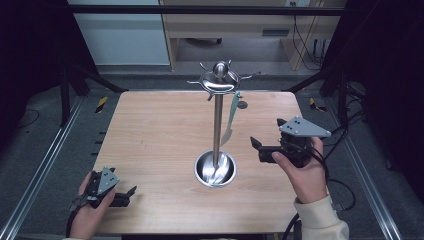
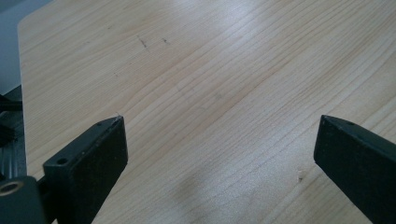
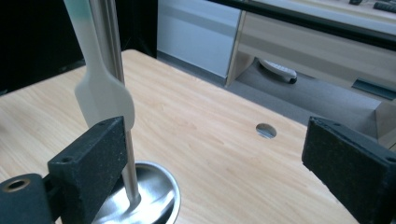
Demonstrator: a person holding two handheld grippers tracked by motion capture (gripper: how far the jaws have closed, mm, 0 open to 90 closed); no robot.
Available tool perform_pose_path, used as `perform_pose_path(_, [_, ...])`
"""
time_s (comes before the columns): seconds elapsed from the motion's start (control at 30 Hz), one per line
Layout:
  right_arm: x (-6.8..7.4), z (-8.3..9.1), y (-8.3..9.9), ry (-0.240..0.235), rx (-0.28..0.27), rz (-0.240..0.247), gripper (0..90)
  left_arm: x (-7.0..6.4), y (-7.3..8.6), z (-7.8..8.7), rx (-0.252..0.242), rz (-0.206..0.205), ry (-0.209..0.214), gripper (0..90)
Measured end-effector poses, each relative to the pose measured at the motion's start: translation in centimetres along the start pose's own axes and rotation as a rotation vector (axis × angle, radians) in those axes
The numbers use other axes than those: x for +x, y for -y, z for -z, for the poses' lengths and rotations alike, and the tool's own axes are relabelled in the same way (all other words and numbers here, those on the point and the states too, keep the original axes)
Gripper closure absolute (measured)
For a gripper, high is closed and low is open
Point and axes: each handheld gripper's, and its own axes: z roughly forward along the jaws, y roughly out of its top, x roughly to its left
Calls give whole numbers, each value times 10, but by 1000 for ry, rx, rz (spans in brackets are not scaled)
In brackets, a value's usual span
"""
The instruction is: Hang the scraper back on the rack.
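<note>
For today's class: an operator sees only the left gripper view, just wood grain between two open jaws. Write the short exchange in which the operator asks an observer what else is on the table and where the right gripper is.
Operator: What is there beyond my patch of wood?
Observer: A steel utensil stand rises from a round dish base near the middle of the table, and one pale utensil hangs from a top hook beside its pole.
Operator: And the right gripper?
Observer: The right gripper is held just right of the stand, jaws open and pointed at the pale utensil. In the high view it is apart from it.
</note>
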Motion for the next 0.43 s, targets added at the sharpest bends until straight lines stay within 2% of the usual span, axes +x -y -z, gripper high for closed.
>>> perform_pose_path(0.07, [0,-3,5,3,3,-2,75,0,0,0,0,0,0,27])
perform_pose_path(0.2, [-2,-17,31,16,66,-16,101,0,0,0,0,-2,2,27])
perform_pose_path(0.27, [-2,-20,35,19,77,-20,106,0,0,0,0,-2,1,27])
perform_pose_path(0.3, [-4,-27,47,27,105,-29,107,0,0,0,-3,0,0,27])
perform_pose_path(0.33, [-4,-27,47,27,105,-29,107,0,0,0,-4,1,0,27])
perform_pose_path(0.4, [-5,-35,57,45,133,-26,105,0,0,-1,-7,7,0,27])
perform_pose_path(0.43, [-6,-38,63,56,131,-21,112,0,0,0,-1,-2,-1,27])
